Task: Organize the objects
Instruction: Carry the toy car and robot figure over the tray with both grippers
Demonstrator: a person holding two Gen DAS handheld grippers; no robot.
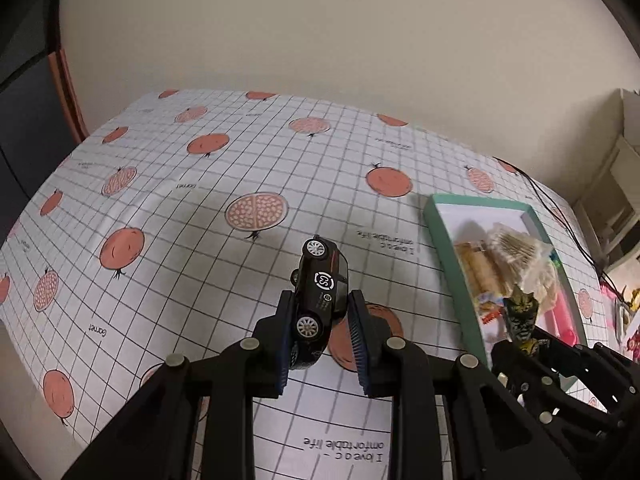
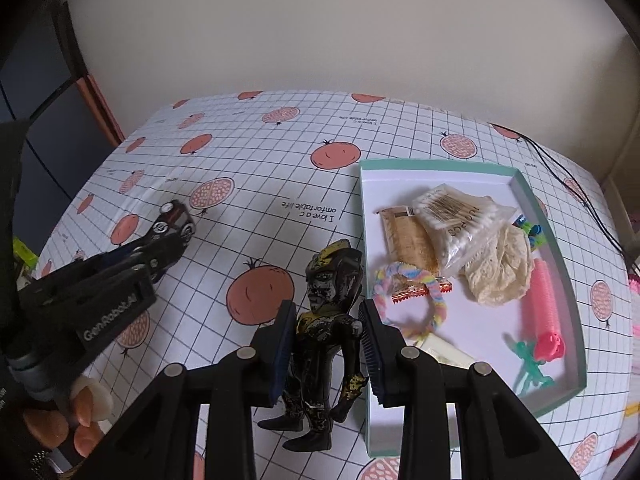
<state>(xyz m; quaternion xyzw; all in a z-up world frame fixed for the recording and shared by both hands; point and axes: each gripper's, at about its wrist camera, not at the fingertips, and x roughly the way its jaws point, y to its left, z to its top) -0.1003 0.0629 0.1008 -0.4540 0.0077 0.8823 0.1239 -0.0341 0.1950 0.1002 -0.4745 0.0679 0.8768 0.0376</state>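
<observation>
My left gripper is shut on a black toy car, held on its side above the tablecloth; the same car shows at the left of the right wrist view. My right gripper is shut on a black and gold figurine, gripped at the torso, just left of the teal box. From the left wrist view the figurine appears over the box's near end.
The teal box holds a bag of cotton swabs, a snack packet, a cream lace piece, a pastel fuzzy ring and a pink roller. A black cable runs at the right. A hand holds the left gripper.
</observation>
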